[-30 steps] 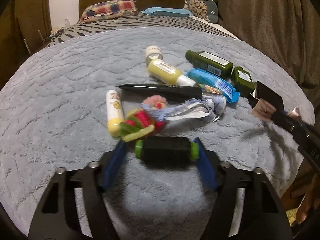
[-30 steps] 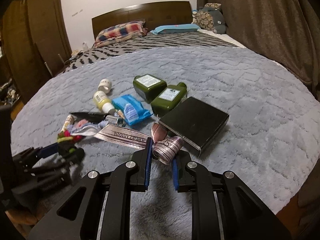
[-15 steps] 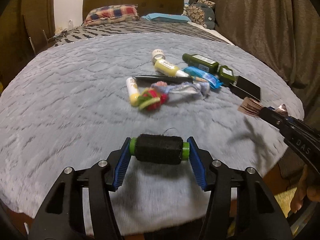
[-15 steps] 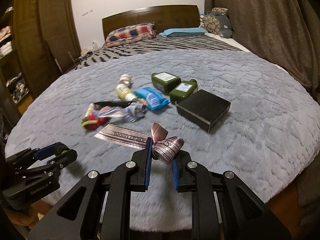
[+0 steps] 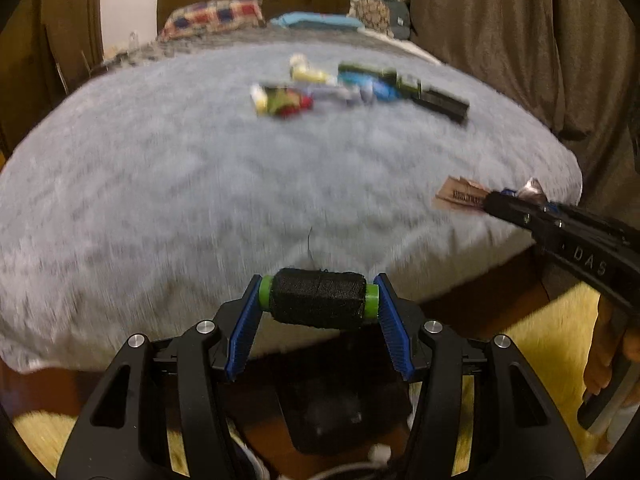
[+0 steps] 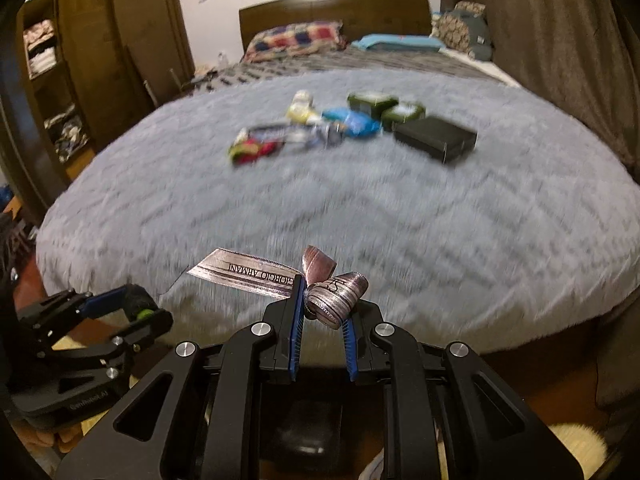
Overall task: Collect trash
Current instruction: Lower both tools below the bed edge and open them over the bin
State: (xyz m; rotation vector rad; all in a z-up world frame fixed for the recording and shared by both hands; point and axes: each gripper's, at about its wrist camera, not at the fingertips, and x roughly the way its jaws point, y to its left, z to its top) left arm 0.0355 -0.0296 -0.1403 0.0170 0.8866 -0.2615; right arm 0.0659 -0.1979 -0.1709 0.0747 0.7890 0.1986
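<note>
My left gripper (image 5: 318,300) is shut on a black thread spool with green ends (image 5: 318,299), held off the foot of the bed; it also shows in the right wrist view (image 6: 136,304). My right gripper (image 6: 322,312) is shut on a pinkish-silver ribbon (image 6: 260,274) with printed lettering, also past the bed's front edge; it shows in the left wrist view (image 5: 504,200), with the ribbon (image 5: 460,196) sticking out. More items lie blurred on the grey blanket (image 5: 200,184): a red and green bundle (image 6: 254,150), a blue packet (image 6: 354,120) and a yellow tube (image 5: 260,100).
Two green bottles (image 6: 374,102) and a black box (image 6: 436,136) lie with the pile. A dark bin (image 5: 340,412) sits on the floor below the left gripper. A wooden wardrobe (image 6: 100,60) stands left, a brown curtain (image 6: 560,48) right, pillows at the headboard (image 6: 336,8).
Both grippers have pulled back from the pile, past the bed's front edge, each still holding its item. The floor and the dark bin have come into view below.
</note>
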